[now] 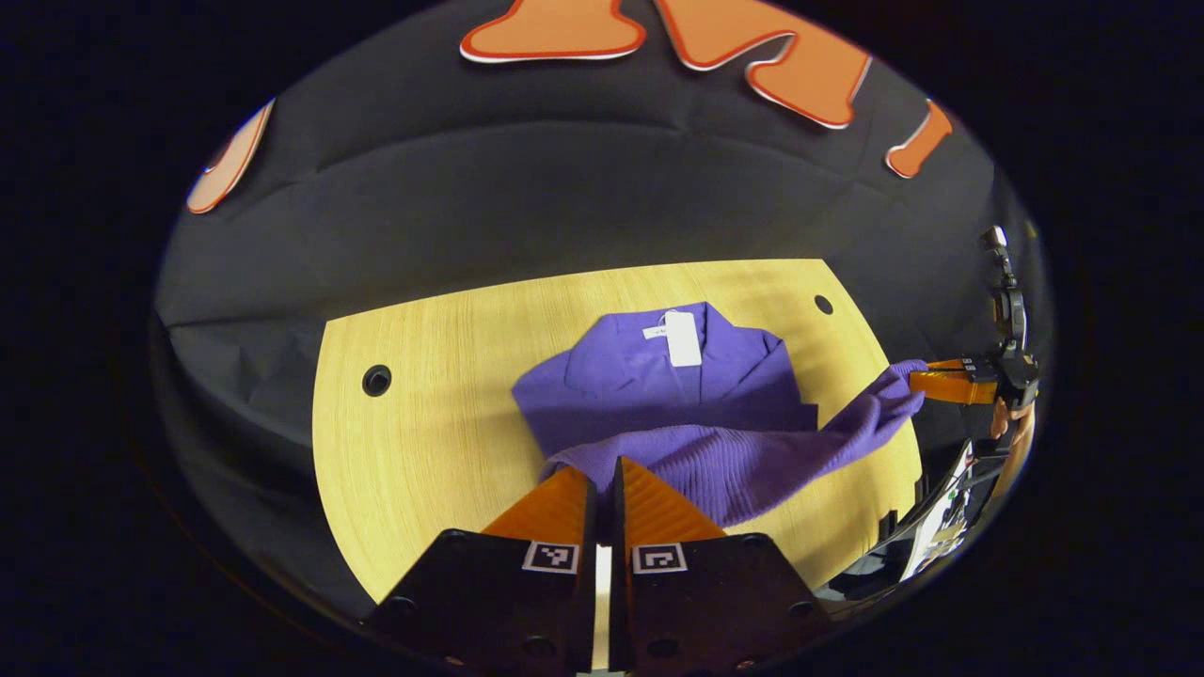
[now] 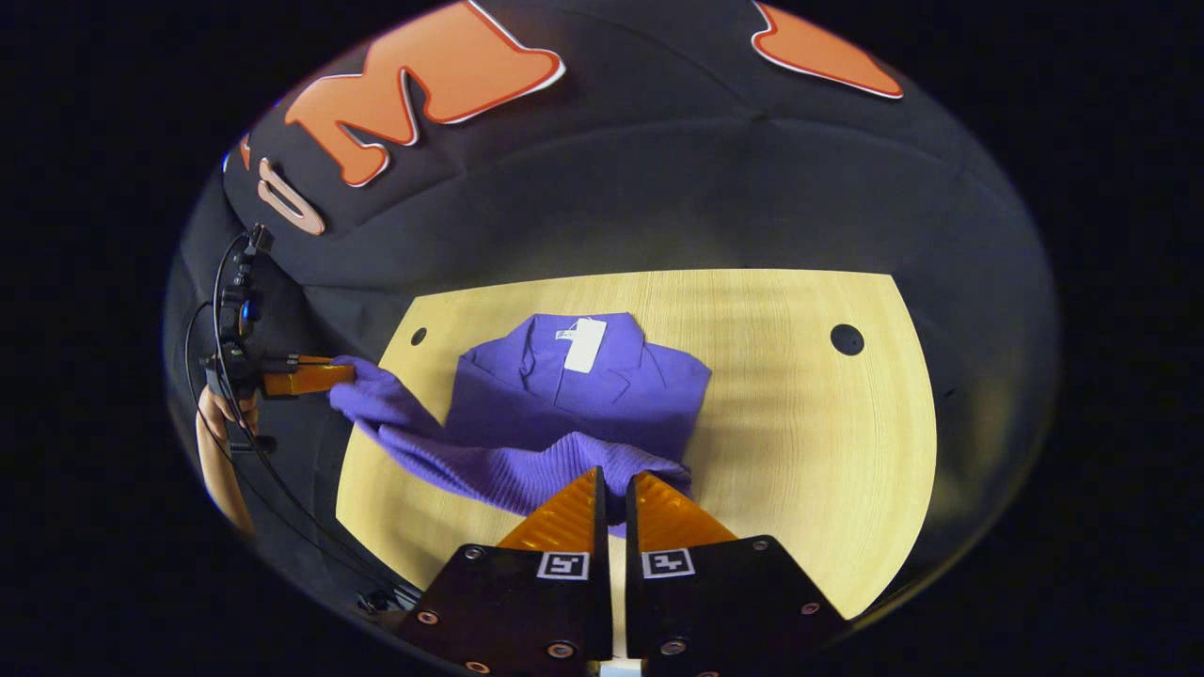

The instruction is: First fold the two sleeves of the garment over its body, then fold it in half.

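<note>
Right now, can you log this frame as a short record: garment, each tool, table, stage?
garment: purple knit, collar and white tag at the far end
table: light wood, garment lying on it
sleeves: neither lies spread out to the side; apparently already folded in
near edge: raised, stretched between the two tools
left tool: shut on one end of that edge
right tool: shut on the other end
stage: fold in half seems begun, not finished

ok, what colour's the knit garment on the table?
Purple ribbed knit garment, plain; clearest in the left gripper view.
</note>
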{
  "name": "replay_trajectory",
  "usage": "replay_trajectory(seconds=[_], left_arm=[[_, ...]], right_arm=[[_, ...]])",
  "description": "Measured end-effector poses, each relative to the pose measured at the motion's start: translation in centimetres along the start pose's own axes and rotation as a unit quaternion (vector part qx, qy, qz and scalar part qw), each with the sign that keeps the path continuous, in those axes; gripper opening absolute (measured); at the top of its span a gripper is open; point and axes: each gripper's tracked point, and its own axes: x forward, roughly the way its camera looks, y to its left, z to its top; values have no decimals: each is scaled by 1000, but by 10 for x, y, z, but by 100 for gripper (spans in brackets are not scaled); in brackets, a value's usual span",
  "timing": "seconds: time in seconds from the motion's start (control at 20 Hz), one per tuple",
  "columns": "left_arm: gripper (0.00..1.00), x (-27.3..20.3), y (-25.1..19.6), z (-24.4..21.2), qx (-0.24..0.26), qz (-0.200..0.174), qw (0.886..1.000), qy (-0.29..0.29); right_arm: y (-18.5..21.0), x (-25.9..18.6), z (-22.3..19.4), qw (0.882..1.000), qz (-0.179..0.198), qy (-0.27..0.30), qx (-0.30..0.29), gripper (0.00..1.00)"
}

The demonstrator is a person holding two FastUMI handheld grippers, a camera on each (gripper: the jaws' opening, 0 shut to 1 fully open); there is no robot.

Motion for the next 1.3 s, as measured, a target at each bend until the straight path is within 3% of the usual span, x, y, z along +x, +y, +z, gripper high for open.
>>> replay_trajectory(seconds=[0.2,0.45,0.6,0.65,0.75,0.8,0.85,0.9,0.95,1.0,1.1,1.2,1.25,1.3], left_arm=[[7,32,19,13,2,16,1000,18],[7,63,27,39,10,15,999,28],[7,80,45,72,-5,47,999,4],[8,84,52,80,-8,66,998,-8],[22,85,65,91,-14,103,994,-44],[38,86,70,99,-24,117,990,-69],[41,83,74,104,-34,124,988,-90],[46,76,73,104,-45,127,985,-107],[55,70,72,103,-56,125,984,-117],[57,65,69,101,-67,120,982,-130],[77,48,66,101,-80,114,978,-156],[91,27,67,102,-77,118,971,-190],[93,14,64,103,-72,119,967,-211],[95,0,58,102,-68,121,964,-226]], right_arm=[[-13,29,20,999,6,18,29,6],[-39,68,35,999,2,43,23,6],[-41,86,70,999,-5,19,40,6],[-43,91,85,998,-10,2,55,10],[-37,87,115,994,-17,-38,97,21],[-42,82,120,992,-21,-49,113,28],[-47,77,123,991,-26,-56,119,34],[-52,74,122,991,-36,-63,115,22],[-58,72,120,991,-48,-68,107,35],[-65,68,117,990,-57,-74,102,36],[-70,56,113,989,-64,-90,98,39],[-65,40,110,987,-66,-111,91,46],[-64,31,110,986,-68,-127,87,41],[-60,21,109,985,-67,-140,81,58]])
